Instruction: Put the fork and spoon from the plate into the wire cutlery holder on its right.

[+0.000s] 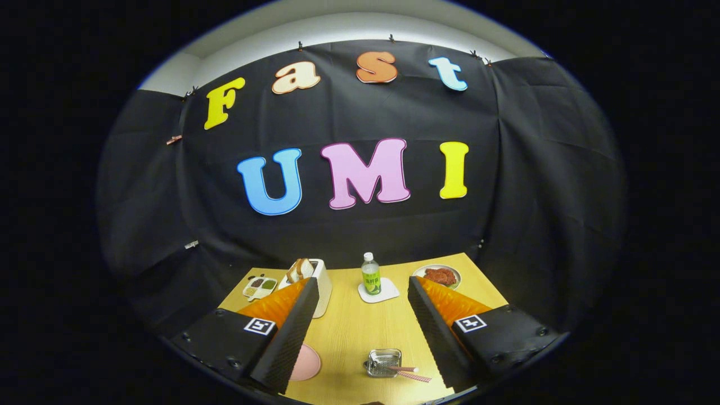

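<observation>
Claw (363, 292) of mine hangs wide open above the wooden table (349, 332), gripping nothing. Between its fingers: wire cutlery holder (383, 362), pink-handled utensils (412, 373) touching it, pink plate (306, 363) left. Beyond: bottle (370, 274), toaster (315, 281).

The gripper (363, 315) hangs open above the table (349, 337), fingers holding nothing. The wire cutlery holder (383, 361) sits at 6 o'clock, the plate (306, 363) at 7, the bottle (370, 274) at 12.
</observation>
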`<state>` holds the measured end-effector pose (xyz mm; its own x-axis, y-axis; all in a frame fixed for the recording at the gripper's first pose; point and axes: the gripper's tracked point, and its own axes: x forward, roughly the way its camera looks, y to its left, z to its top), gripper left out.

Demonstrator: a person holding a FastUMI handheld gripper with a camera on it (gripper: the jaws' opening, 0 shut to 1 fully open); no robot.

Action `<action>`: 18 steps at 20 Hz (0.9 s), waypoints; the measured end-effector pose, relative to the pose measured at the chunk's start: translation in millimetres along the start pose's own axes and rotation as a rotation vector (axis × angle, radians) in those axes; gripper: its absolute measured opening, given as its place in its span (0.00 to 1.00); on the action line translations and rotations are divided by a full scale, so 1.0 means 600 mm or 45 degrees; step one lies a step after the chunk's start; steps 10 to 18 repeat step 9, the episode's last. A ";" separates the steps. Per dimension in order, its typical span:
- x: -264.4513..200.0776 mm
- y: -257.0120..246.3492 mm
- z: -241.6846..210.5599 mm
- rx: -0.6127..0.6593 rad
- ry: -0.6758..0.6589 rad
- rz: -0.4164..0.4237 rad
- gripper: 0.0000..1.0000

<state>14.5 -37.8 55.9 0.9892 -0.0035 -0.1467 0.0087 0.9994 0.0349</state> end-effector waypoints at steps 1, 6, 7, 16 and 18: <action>-0.002 0.002 0.006 0.007 -0.017 -0.002 0.99; -0.003 0.000 0.017 0.028 -0.057 -0.019 0.99; 0.000 0.001 0.015 0.029 -0.054 -0.017 0.99; 0.005 0.003 0.013 0.022 -0.047 -0.015 0.99; 0.005 0.003 0.013 0.022 -0.047 -0.015 0.99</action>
